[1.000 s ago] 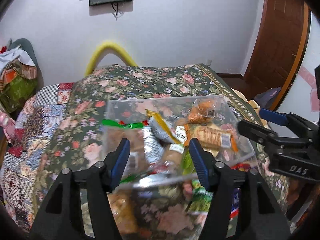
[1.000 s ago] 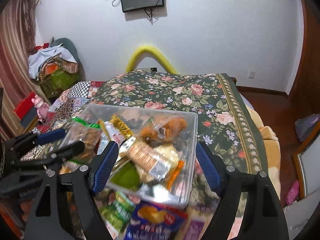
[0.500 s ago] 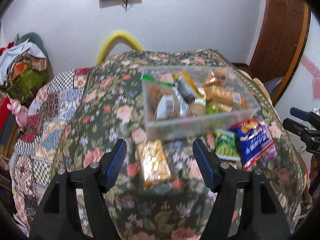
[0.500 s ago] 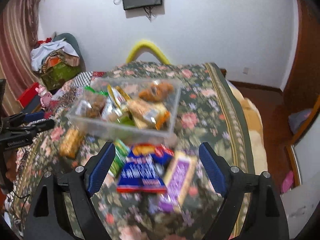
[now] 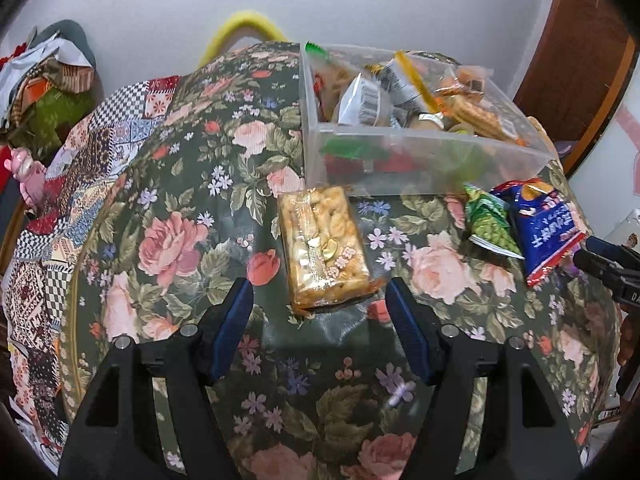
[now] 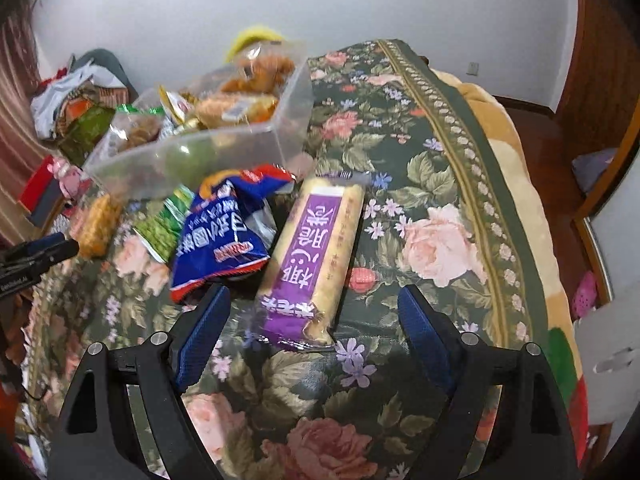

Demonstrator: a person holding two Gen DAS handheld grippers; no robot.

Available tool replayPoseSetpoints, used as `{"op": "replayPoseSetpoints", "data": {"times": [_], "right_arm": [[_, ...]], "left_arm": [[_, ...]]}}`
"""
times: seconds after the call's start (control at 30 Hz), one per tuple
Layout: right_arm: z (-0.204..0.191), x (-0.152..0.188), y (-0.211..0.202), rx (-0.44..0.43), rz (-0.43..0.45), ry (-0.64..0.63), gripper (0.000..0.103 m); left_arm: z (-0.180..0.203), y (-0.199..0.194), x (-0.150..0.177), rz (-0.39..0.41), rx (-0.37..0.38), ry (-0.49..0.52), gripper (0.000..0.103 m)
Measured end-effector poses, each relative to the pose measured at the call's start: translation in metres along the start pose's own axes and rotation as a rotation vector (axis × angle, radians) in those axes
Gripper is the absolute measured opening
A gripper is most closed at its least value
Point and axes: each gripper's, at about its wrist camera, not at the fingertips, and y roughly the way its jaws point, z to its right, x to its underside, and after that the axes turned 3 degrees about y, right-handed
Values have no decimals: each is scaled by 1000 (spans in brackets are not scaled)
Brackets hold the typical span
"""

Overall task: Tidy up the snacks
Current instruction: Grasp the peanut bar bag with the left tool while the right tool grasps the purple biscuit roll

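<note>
Left tool point(image 5: 319, 304) angles down over the floral-covered table point(image 5: 172, 216), its blue pads point(image 5: 234, 326) standing apart with nothing between them, and the orange peanut-brittle pack point(image 5: 325, 246) lies flat just ahead at twelve o'clock, its near end close to the gap between the tips. Behind that pack, at one o'clock, sits the clear plastic bin point(image 5: 420, 164), heaped with wrapped snacks, and the pack's far end comes right up to the bin's front wall. Out at three o'clock in the left view, a green pea packet point(image 5: 490, 222) and a blue crisp bag point(image 5: 546, 226) lie side by side on the cloth, the blue one partly overlapping the green. Over to the right tool point(image 6: 313, 318): jaws spread wide, empty, with the long purple-labelled roll pack point(image 6: 316, 252) lying lengthways at twelve o'clock, its near end reaching down between the two tips but touching neither pad. The blue crisp bag sits at eleven o'clock from there, edge to edge with the purple pack, and the green packet is tucked just beyond it at ten. The bin stands behind them at eleven o'clock, well stocked, tilted-looking in the fisheye view.
</note>
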Motion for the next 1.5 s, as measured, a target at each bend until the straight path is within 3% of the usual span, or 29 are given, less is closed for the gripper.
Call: {"op": "replayPoseSetpoints", "data": {"times": [0.27, 0.33, 0.47, 0.57, 0.77, 1.13, 1.5], "right_arm": [[4, -7, 17, 27, -1, 3, 84], [2, -9, 21, 37, -1, -18, 84], [-3, -9, 25, 77, 7, -82, 81], [-1, -9, 27, 89, 16, -96, 71], [9, -9, 23, 97, 34, -83, 43], [17, -8, 10, 49, 50, -6, 42], [13, -20, -29, 42, 149, -3, 42]], "left_arm": [[-4, 20, -10, 15, 10, -13, 68], [-3, 25, -14, 21, -16, -1, 68], [-5, 40, -19, -13, 14, -21, 65], [-6, 51, -20, -39, 16, -37, 58], [-3, 56, -23, -29, 2, -17, 47], [-6, 37, -11, -33, 4, -39, 45], [13, -17, -8, 57, -30, 16, 45]]}}
